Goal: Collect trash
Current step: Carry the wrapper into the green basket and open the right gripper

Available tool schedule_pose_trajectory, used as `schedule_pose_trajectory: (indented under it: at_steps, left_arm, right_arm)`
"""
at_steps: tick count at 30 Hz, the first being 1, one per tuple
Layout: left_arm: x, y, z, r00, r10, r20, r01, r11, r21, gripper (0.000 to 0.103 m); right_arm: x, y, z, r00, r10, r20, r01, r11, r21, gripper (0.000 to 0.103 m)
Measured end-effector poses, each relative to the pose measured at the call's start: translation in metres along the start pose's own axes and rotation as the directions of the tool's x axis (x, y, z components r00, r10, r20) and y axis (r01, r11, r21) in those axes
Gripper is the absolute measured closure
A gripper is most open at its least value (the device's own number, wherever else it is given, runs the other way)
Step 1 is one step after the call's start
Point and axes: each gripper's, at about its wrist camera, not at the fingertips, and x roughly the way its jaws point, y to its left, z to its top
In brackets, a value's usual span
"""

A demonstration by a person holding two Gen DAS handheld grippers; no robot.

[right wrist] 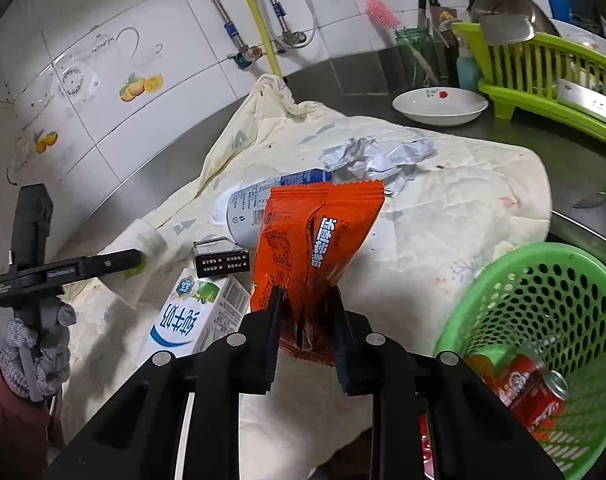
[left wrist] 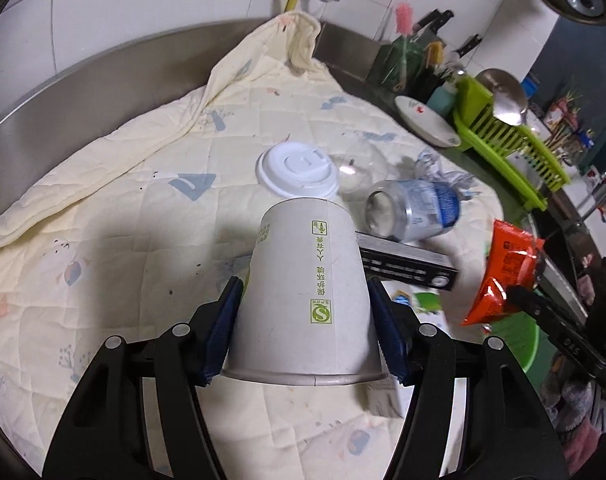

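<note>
- Left gripper [left wrist: 305, 316], lower centre: clenched on upturned paper cup [left wrist: 305, 280].
- Right gripper [right wrist: 307, 332], lower centre: clamped on orange snack packet [right wrist: 317, 248].
- Green basket [right wrist: 483, 308], lower right, red can [right wrist: 533, 394] inside.

- Right gripper [right wrist: 305, 300] near centre, pads clamped on lower edge of orange snack packet [right wrist: 315, 248], packet standing up off cloth.
- Cream quilted cloth [right wrist: 463, 208] spread over steel counter.
- Clear plastic bottle [right wrist: 259, 204] with blue label lying behind packet; crumpled silver wrapper [right wrist: 379, 158] just beyond, far side.
- Milk carton [right wrist: 195, 316] lying left of gripper; small dark box [right wrist: 221, 261] just behind carton.
- Green perforated basket [right wrist: 543, 320] near right, red can [right wrist: 531, 394] inside.
- Left gripper [right wrist: 141, 262] at left edge, gloved hand [right wrist: 39, 344] on handle, paper cup [right wrist: 143, 248] partly visible at tip.
- White plate [right wrist: 439, 106] and green dish rack [right wrist: 551, 80] far right.
</note>
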Motion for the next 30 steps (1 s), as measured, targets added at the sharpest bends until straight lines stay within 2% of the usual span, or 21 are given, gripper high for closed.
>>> schedule_pose_trajectory:
  at_steps: [5,14,22,30]
  left_arm:
    - [-0.019,-0.021,-0.005,0.999,-0.01,0.034,0.008,0.999,0.049,0.041]
    - [-0.038,-0.074,-0.007,0.994,-0.086,0.066,0.077,0.989,0.126,0.041]
    - [-0.027,-0.122,-0.013,0.989,-0.145,0.043,0.135,0.975,0.179,0.041]
    - [-0.01,-0.163,-0.016,0.985,-0.173,0.004,0.168,0.959,0.226,0.041]
  right_arm:
    - [-0.019,-0.009,-0.005,0.999,-0.036,0.018,0.035,0.999,0.015,0.081]
    - [-0.059,-0.048,-0.015,0.988,-0.15,0.031,0.148,0.988,0.054,0.08]
    - [-0.085,-0.109,-0.034,0.957,-0.29,-0.003,0.288,0.952,0.105,0.079]
    - [-0.087,-0.148,-0.047,0.926,-0.375,-0.042,0.377,0.917,0.129,0.076]
